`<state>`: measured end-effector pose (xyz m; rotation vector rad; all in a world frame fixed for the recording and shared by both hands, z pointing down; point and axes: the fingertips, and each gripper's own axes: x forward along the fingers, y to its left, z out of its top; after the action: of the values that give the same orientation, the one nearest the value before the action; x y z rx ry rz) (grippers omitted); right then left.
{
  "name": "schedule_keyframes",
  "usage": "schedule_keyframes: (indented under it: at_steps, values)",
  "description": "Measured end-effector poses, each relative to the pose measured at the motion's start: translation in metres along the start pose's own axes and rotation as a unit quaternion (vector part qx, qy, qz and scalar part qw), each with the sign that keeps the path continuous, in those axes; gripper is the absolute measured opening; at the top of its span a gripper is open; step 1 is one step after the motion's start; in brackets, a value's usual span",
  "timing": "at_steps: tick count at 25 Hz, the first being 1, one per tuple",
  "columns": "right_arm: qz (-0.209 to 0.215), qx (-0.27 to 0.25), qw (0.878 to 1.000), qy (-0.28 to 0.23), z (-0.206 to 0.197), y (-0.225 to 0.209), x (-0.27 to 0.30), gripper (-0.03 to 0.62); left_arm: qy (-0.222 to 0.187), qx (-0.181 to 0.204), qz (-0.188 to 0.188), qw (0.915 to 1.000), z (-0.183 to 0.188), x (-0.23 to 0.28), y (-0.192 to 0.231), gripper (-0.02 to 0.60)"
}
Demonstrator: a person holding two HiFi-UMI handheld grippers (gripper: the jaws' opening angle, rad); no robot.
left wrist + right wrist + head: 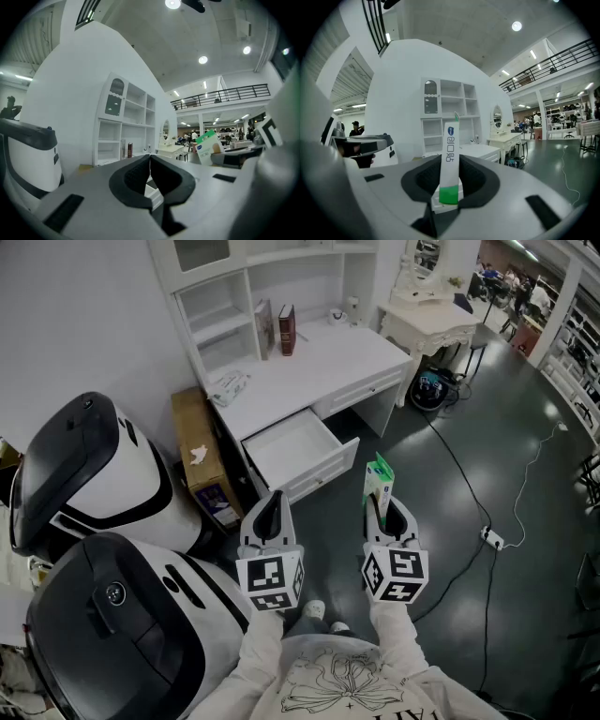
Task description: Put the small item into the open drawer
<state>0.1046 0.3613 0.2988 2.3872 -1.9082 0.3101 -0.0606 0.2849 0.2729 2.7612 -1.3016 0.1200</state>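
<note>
A small white and green carton (378, 482) stands upright between the jaws of my right gripper (383, 509), which is shut on it; the right gripper view shows the carton (450, 161) edge-on and my right gripper (451, 187) clamped round its lower part. My left gripper (270, 510) is shut and holds nothing; its jaws meet at the tips in the left gripper view (150, 157). The open white drawer (298, 455) of the white desk (309, 367) lies just beyond both grippers, above the floor. From the left gripper view the carton (207, 146) shows at the right.
Two large white and black machines (89, 474) stand at the left. A cardboard box (199, 454) sits beside the desk. Two books (277, 329) stand on the desk under white shelves (220, 306). A second white table (431, 320) and floor cables (487, 521) lie to the right.
</note>
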Motion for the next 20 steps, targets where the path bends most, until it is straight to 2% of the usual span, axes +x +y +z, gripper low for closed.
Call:
schedule_keyframes:
  at_steps: [10, 20]
  values:
    - [0.0, 0.002, 1.0, 0.004, -0.002, 0.0, 0.014, 0.089, 0.002, 0.001, -0.001, 1.0, -0.002, 0.013, 0.005, 0.006]
    - [-0.002, 0.018, 1.0, 0.015, -0.015, 0.012, 0.039, 0.089, 0.01, 0.004, -0.002, 0.9999, -0.011, 0.03, 0.03, 0.006]
